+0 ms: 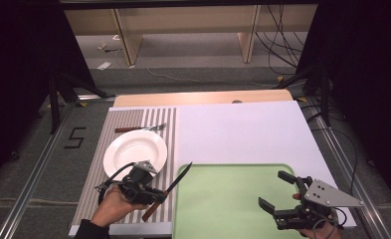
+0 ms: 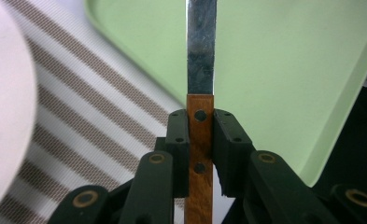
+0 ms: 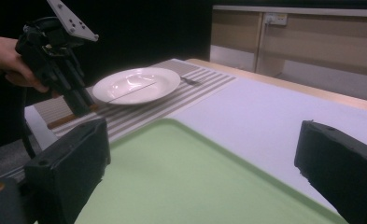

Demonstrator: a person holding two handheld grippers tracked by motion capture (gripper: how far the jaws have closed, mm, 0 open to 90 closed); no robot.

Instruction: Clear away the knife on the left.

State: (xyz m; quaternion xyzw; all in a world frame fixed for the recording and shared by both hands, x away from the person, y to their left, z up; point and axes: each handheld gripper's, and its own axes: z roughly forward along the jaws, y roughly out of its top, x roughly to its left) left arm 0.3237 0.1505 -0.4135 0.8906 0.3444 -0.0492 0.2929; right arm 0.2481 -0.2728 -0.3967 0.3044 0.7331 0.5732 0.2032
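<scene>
A: From the high view, what has the left gripper point(image 1: 155, 195) got?

B: A knife point(image 1: 169, 188) with a brown wooden handle, pinched at the handle between the jaws. It hangs over the seam between the striped placemat point(image 1: 128, 119) and the green tray point(image 1: 223, 199), its long axis slanting, the dark blade tip aimed up and to the right over the tray's near-left corner. The white plate point(image 1: 128, 149) sits just beyond the hand, and a fork point(image 1: 141, 128) lies behind the plate. The right gripper point(image 1: 277, 191) hovers over the tray's right part, jaws spread wide, nothing between them.

A: And the left gripper view?

B: What the high one can't give: rivets in the orange-brown handle, and the scuffed steel blade running straight up the frame, both pads tight against the handle.

A: The right gripper view?

B: It looks across the tray at the other hand. The knife is seen near edge-on: a thin line over the plate, the handle poking out below the jaws.
</scene>
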